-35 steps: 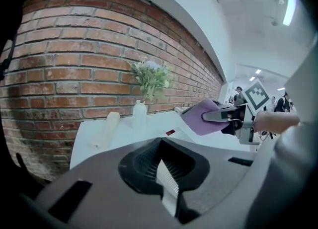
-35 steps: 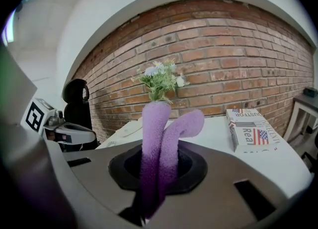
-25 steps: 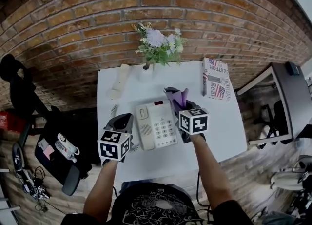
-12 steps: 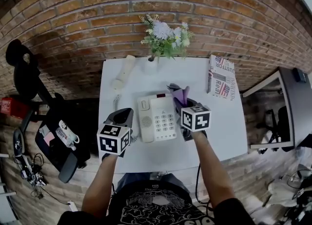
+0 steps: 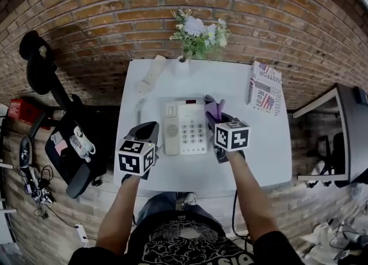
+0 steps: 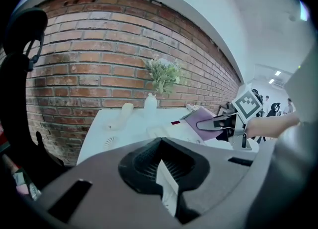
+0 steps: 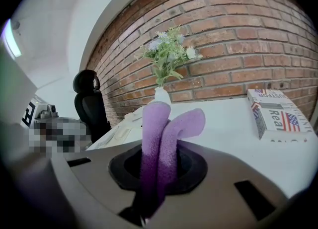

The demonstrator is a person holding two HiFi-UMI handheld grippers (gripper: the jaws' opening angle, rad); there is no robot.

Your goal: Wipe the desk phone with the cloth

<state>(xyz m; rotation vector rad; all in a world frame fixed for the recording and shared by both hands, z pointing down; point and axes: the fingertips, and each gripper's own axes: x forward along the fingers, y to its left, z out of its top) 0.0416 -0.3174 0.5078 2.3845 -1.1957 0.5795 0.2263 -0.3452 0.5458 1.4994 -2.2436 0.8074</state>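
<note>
Hardly anything shifts on the desk (image 5: pixel 270 149) vs 1 s ago. Only the head cam has swung, so the desk phone (image 5: pixel 185 127) now sits squarer in view, and both grippers keep their spots beside it.

At the back edge a white vase (image 5: pixel 183 66) holds a bunch of flowers (image 5: pixel 199 31), pale purple & white w/ green sprigs, and stands upright by the brick wall (image 5: pixel 115 5). At back right lies a box (image 5: pixel 265 87) w/ flag print; what's inside can't be seen. Off its cradle, the handset (image 5: pixel 152 73) lies at back left, w/ the coiled cord (image 5: pixel 138 106) btw it and the phone.

Both bare forearms reach fwd from the bottom of the head view. At the phone's front-left corner, just beside it, hangs the left gripper (image 5: pixel 150 127), jaws drawn together w/ nothing held. At the phone's right edge, the right gripper (image 5: pixel 217 121) has its jaws clamped on the purple cloth (image 5: pixel 213 108). It stands out past the tips in two folded lobes, near the back-right corner; contact w/ the phone can't be told.
</note>
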